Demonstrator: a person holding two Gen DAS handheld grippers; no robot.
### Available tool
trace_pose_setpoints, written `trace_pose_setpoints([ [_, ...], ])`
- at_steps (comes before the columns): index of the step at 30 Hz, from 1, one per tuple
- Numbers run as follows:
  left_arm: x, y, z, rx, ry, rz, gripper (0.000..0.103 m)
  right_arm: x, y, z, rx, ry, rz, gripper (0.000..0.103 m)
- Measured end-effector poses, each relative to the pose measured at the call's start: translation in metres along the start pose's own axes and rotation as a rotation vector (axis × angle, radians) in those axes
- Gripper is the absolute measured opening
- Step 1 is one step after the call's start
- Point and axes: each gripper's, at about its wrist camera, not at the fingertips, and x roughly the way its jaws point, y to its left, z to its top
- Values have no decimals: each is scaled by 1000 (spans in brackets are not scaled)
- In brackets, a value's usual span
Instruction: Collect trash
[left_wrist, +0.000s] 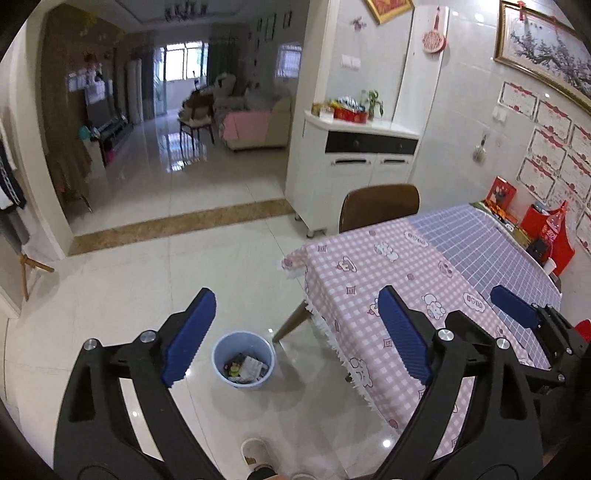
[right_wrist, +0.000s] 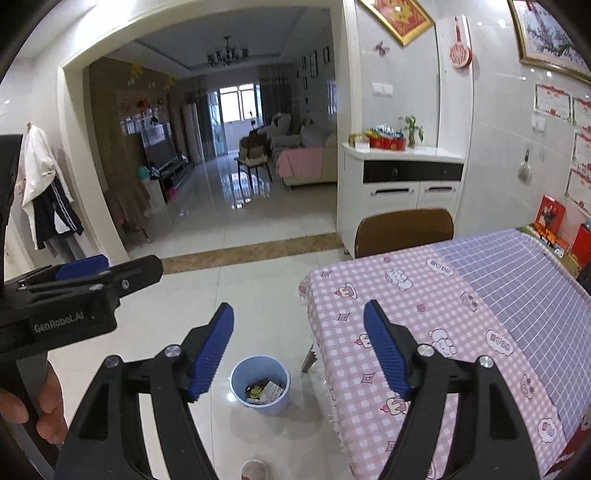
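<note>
Both grippers' jaws, left (left_wrist: 297, 334) and right (right_wrist: 299, 349), released, empty; bin (left_wrist: 243, 360) holds trash; scan counter (left_wrist: 424, 266) before descending.

The trash (left_wrist: 245, 366) inside the bin (left_wrist: 221, 354) is too small to identify; the tablecloth (left_wrist: 369, 280) hides the table beneath.

Brown chair (right_wrist: 404, 229) behind table w/ pink checked cloth (right_wrist: 406, 332), white cabinet (right_wrist: 402, 184) nearby.

Floor round bin (left_wrist: 243, 360) open on left; table (left_wrist: 388, 295) edge, leg crowd right, prob. close.
</note>
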Motion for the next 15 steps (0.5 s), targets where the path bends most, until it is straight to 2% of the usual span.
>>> trace_pose_setpoints([
  [9,-48,-12,-1,45,-80,8,93,-53,4,2,0,-86,-13,77],
  [15,-70,-9,3,96,-133,-5,94,-71,17,4,19,-135,-40,79],
])
